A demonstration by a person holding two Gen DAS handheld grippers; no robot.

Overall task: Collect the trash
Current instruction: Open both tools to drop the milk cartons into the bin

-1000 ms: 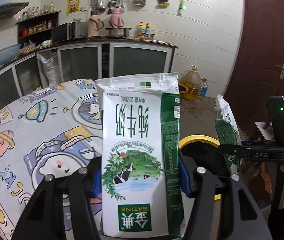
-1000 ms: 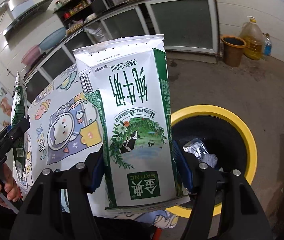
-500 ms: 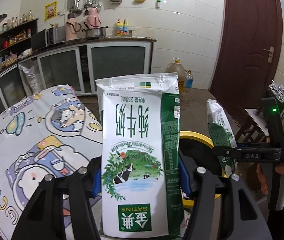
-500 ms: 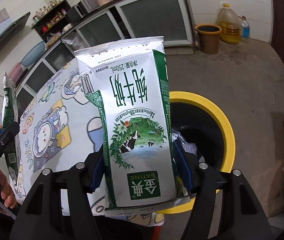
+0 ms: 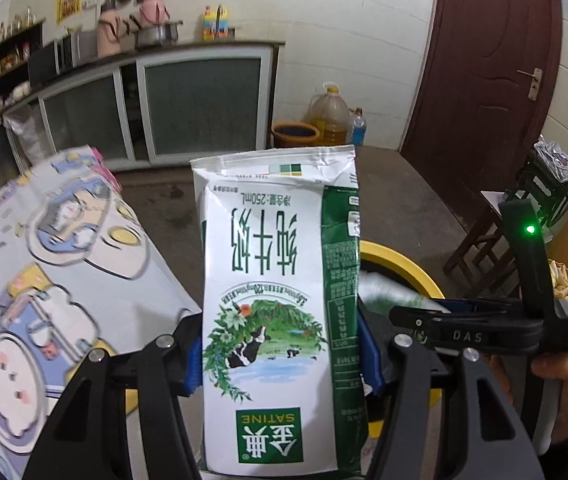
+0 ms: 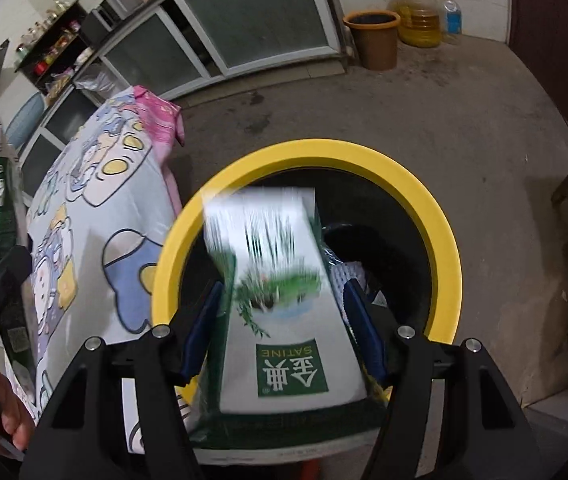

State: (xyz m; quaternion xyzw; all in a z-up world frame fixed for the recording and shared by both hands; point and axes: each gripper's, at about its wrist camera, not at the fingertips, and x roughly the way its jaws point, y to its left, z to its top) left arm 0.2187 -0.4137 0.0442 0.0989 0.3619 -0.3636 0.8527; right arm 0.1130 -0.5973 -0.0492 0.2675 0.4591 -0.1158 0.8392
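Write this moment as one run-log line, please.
left tool: shut on milk carton | right tool: jaws just closing, second carton blurred between them, over yellow-rimmed bin | right grip: unclear

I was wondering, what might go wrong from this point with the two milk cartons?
The blurred carton sits over the near-left part of the yellow-rimmed bin, so it may clip the rim or tablecloth. The left gripper grips the other carton nearer the table edge than the bin's middle; releasing now might miss.
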